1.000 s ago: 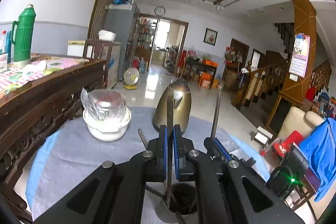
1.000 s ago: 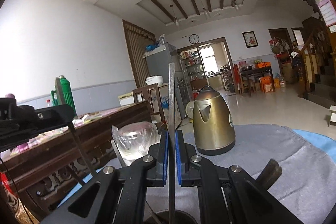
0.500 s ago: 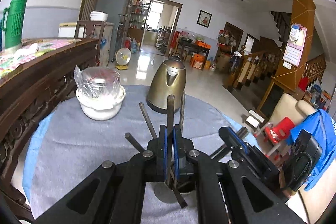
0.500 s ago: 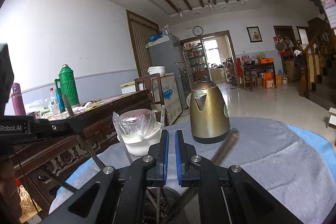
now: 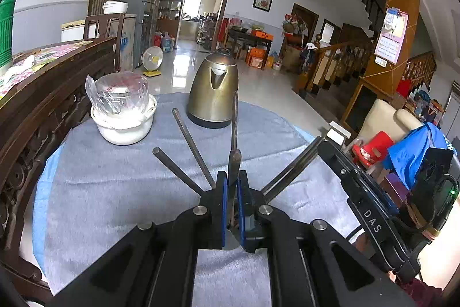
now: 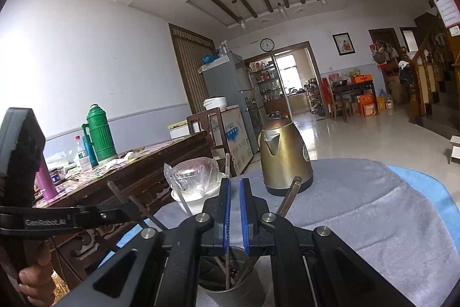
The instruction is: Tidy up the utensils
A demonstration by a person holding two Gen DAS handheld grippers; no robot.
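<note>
The round desk [image 5: 120, 192] wears a grey-blue cloth. On it stand a brass-coloured kettle [image 5: 214, 94] and, to its left, a white bowl [image 5: 123, 125] topped with a clear plastic-wrapped lid.

Readable writing is scant: "DAS" runs along the black arm of the right hand-held gripper [image 5: 371, 220] seen from the left wrist, and "GenRobot.AI" along the left one's arm in the right wrist view.

The utensils [image 5: 184, 163] are slim dark metal handles fanning up out of a grey metal holder cup [image 6: 230, 289] at the near edge of the desk, just below both grippers. The cup is mostly hidden behind the jaws, and the utensils' working ends are sunk inside it, so their kinds cannot be told.

The left hand-held gripper [image 5: 232, 200] is clamped tight on one flat upright handle [image 5: 233, 171]. The right hand-held gripper [image 6: 235, 209] has its blue pads [image 6: 226, 209] nearly together with nothing between them. A fingertip [image 6: 31, 278] shows at the lower left edge.
</note>
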